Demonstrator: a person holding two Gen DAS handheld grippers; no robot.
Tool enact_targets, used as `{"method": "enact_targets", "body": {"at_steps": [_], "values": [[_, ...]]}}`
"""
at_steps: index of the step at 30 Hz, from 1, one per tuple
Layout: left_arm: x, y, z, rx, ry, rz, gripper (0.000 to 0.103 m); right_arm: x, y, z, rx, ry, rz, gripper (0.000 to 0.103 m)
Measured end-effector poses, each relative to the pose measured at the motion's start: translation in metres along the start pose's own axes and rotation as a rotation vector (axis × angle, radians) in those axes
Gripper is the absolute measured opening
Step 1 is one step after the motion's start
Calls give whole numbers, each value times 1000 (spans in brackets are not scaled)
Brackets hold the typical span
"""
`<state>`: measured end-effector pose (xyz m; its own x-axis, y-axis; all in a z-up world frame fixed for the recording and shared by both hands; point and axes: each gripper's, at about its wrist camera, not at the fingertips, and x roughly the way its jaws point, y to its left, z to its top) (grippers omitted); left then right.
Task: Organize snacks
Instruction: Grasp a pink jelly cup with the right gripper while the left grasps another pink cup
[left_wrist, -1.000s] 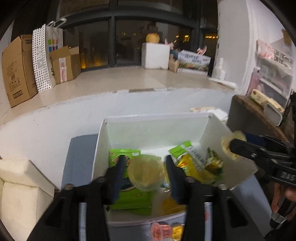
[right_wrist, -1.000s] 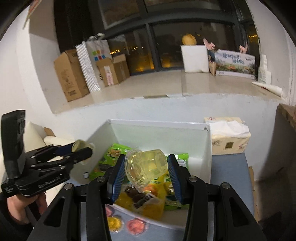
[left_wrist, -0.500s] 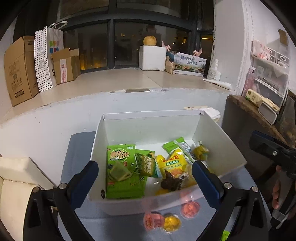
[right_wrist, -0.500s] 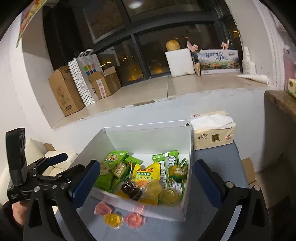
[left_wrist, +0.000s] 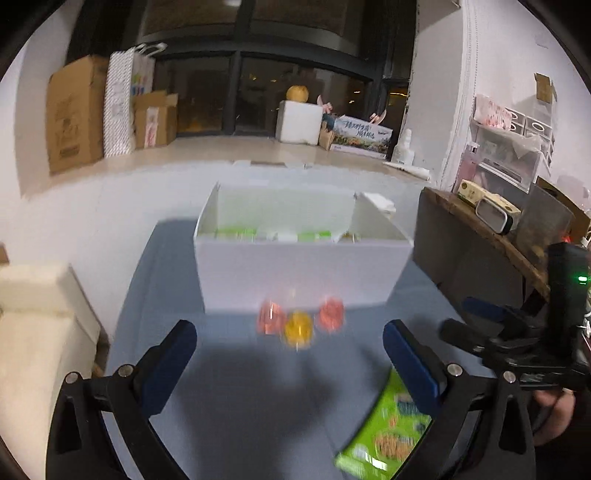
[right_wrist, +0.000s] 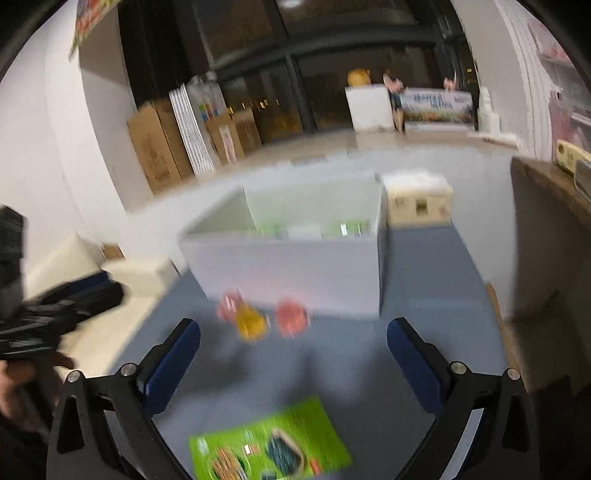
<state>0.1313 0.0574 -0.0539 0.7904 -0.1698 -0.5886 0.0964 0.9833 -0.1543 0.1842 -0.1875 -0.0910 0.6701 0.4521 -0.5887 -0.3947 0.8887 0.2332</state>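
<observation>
You have the blue table (left_wrist: 229, 391) under both grippers, running away to the white wall at the far side. On it, toward the far end, stands the white box (left_wrist: 299, 273), open at the top, with green and white snack packets just showing over its near wall. A tissue box (right_wrist: 417, 203) sits just beside the box at its far right corner.

Your left gripper (left_wrist: 288, 362) hangs over the near part of the table with its jaws spread wide and nothing between them. Your right gripper (right_wrist: 293, 358) is the same: jaws spread wide, empty, over bare blue surface. In the left view the right one shows at the right edge, in your hand (left_wrist: 554, 410).

A flat green snack packet (right_wrist: 269, 443) lies on the table close to you, nearer than both grippers' tips and partly behind the left gripper's right finger (left_wrist: 410, 365).

Three small jelly cups lie on the table against the foot of the box's near wall: a red cup (left_wrist: 269, 317) on the left, a yellow cup (left_wrist: 299, 330) touching it and slightly nearer, and another red cup (left_wrist: 331, 314) on the right. Both views are blurred, so I cannot tell you finer detail.
</observation>
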Motion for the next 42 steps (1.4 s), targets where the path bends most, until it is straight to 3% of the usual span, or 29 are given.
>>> {"method": "enact_targets", "body": {"at_steps": [7, 16, 18, 20, 21, 25, 33, 38, 42], "values": [[-13, 6, -45, -47, 40, 10, 103, 53, 5, 4, 14, 90, -25, 103], [-16, 17, -69, -75, 69, 4, 103, 134, 12, 30, 30, 190, -106, 102], [-17, 22, -72, -82, 68, 6, 103, 148, 13, 32, 17, 211, -118, 87], [-15, 27, -75, -95, 76, 4, 103, 161, 15, 31, -3, 251, -136, 44], [-13, 29, -76, -100, 80, 5, 103, 165, 14, 29, 2, 273, -123, 38], [-7, 35, -79, -124, 88, 2, 103, 157, 12, 25, 3, 248, -101, 36], [17, 28, -63, -72, 112, 16, 103, 120, 7, 26, 8, 198, -58, 35], [52, 22, -36, -6, 119, 69, 103, 78, 3, 19, 26, 156, 1, 35], [99, 23, -12, -15, 158, 82, 103, 39, 6, 4, 43, 109, 40, 35]]}}
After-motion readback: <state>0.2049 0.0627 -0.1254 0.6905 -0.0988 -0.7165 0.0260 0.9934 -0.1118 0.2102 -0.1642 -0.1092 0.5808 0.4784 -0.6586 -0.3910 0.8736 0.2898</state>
